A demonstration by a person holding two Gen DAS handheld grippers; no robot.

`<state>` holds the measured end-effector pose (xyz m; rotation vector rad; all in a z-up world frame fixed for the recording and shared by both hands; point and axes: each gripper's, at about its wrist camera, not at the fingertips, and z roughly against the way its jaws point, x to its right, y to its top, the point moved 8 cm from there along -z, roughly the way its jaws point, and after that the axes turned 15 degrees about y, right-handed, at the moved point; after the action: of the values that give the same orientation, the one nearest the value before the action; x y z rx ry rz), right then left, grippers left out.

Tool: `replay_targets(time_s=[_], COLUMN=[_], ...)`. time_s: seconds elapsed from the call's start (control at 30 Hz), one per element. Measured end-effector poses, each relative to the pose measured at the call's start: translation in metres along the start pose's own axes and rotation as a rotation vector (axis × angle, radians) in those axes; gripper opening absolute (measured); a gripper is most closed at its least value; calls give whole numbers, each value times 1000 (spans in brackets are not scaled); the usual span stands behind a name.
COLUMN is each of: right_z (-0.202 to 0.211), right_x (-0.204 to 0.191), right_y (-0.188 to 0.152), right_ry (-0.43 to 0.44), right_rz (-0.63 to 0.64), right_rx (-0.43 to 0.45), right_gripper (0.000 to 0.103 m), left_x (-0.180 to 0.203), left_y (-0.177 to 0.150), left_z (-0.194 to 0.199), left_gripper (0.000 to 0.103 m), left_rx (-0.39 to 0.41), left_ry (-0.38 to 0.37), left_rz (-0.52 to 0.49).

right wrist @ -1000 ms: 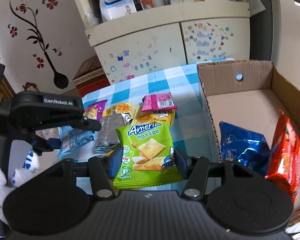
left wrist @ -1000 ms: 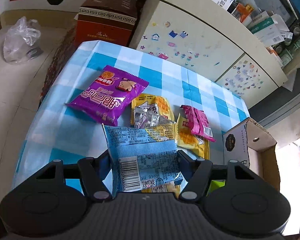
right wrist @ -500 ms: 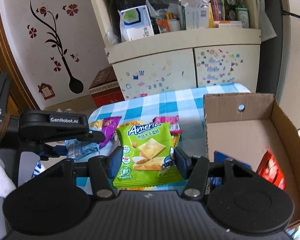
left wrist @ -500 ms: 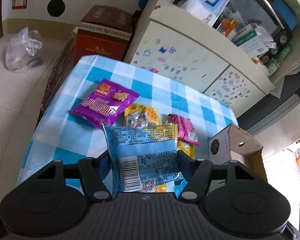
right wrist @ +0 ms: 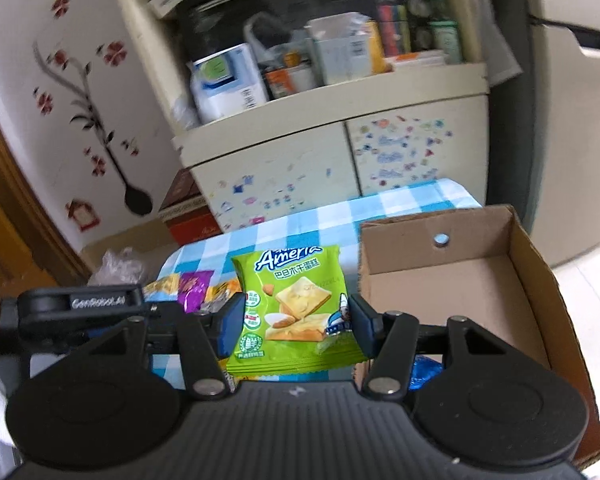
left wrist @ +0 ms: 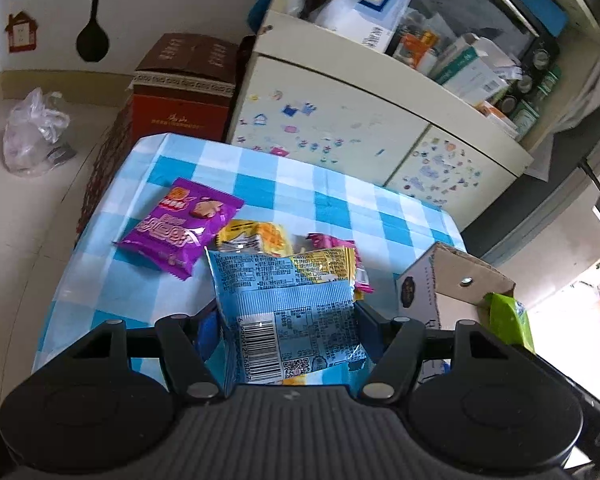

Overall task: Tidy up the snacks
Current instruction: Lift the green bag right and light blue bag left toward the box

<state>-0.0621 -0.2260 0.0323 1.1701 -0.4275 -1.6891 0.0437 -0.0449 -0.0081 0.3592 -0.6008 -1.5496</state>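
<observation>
Left of the cardboard box, a light, crinkly blue snack packet was pinched by the half-closed left gripper. Nearer the box, the soft green Ameria biscuit packet was clamped mid-body by the right gripper.

Seven snack packets, one cardboard box, two hand-held grippers
</observation>
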Motion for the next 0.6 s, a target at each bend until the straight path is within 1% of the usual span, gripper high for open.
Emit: replay_targets(time_s=[0.1, 0.2, 0.3, 0.43, 0.6], right_z=[7, 18, 30, 40, 49], right_x=[14, 27, 39, 53, 71], right_y=[5, 14, 19, 22, 20], right_ry=[-11, -48, -76, -109, -138], right_rz=[-74, -112, -155, -200, -248], right_rx=[40, 89, 134, 161, 168], right_gripper=[56, 56, 56, 56, 56], left_x=[10, 23, 38, 57, 81], left_y=[-2, -5, -9, -16, -25], left_z=[4, 6, 8, 8, 10], left_gripper=[72, 72, 72, 72, 72], left_rx=[11, 8, 14, 20, 33], left_ry=[-21, -80, -108, -155, -224], left_rz=[-20, -33, -62, -97, -148])
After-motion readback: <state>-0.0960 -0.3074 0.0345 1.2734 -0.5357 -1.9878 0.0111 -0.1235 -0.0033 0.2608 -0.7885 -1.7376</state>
